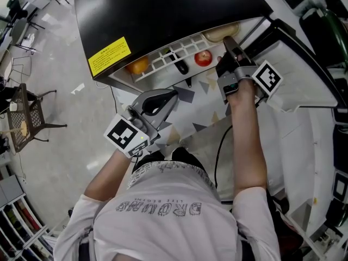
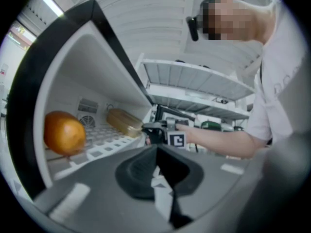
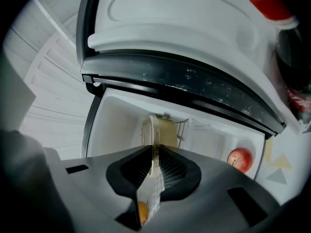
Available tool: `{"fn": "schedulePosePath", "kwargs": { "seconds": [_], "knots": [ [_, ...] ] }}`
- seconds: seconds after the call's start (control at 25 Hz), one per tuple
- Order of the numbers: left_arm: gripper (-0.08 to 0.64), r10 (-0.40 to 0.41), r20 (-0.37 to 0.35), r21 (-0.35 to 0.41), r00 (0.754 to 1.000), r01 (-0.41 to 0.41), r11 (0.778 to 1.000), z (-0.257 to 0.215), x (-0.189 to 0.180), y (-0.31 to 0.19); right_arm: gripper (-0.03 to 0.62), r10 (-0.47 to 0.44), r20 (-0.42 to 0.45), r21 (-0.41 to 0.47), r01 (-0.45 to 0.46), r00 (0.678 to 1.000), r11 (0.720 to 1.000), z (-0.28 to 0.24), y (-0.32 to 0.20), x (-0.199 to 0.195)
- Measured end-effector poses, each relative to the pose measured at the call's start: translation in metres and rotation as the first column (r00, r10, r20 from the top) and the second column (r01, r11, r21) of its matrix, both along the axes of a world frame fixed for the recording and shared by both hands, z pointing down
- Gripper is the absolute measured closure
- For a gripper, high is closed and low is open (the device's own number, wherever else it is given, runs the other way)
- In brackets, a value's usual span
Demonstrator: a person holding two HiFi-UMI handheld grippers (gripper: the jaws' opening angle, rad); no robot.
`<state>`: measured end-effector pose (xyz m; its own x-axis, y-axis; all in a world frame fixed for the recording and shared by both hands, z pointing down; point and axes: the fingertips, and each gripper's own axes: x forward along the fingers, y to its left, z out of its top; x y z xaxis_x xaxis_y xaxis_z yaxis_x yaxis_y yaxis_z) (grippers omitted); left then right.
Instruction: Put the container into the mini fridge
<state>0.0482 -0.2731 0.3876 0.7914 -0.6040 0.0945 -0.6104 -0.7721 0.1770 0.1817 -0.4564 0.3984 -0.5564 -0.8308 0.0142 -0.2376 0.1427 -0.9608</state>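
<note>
The tan container (image 1: 220,33) with a pale lid lies on the white wire shelf (image 1: 168,54) inside the open mini fridge (image 1: 163,10). My right gripper (image 1: 228,41) reaches into the fridge mouth and is shut on the container's rim (image 3: 154,144); the container (image 3: 165,132) stands on edge right ahead of the jaws. From the left gripper view, the container (image 2: 124,122) rests at the shelf's end with the right gripper (image 2: 153,129) on it. My left gripper (image 1: 173,95) hangs low in front of the fridge, shut and empty (image 2: 156,152).
An orange (image 1: 138,66) sits at the shelf's left end, a red apple (image 1: 203,57) near the right, and a dark item (image 1: 181,65) between them. The white fridge door (image 1: 304,80) stands open at the right, with a cola bottle (image 3: 296,81) in it. A chair (image 1: 22,124) stands far left.
</note>
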Motion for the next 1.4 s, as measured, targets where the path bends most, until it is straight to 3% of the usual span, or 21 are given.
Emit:
{"fn": "schedulePosePath", "kwargs": {
  "seconds": [0.44, 0.6, 1.2, 1.4],
  "knots": [
    [0.552, -0.003, -0.007, -0.006, 1.000, 0.003, 1.000, 0.000, -0.005, -0.003, 0.535, 0.007, 0.011, 0.010, -0.008, 1.000, 1.000, -0.006, -0.006, -0.001],
    [0.552, 0.004, -0.009, -0.002, 1.000, -0.004, 1.000, -0.001, -0.005, -0.002, 0.489, 0.005, 0.019, 0.017, -0.006, 1.000, 1.000, -0.008, -0.003, 0.001],
    [0.552, 0.005, -0.014, 0.021, 1.000, -0.005, 1.000, -0.011, -0.021, 0.021, 0.456, 0.034, -0.023, -0.001, -0.034, 0.999, 0.999, -0.002, 0.023, 0.004],
    [0.552, 0.019, -0.019, 0.037, 1.000, -0.018, 0.999, -0.017, -0.024, 0.031, 0.456, 0.036, -0.053, 0.034, -0.034, 0.998, 0.999, -0.013, 0.042, 0.002]
  ]
}}
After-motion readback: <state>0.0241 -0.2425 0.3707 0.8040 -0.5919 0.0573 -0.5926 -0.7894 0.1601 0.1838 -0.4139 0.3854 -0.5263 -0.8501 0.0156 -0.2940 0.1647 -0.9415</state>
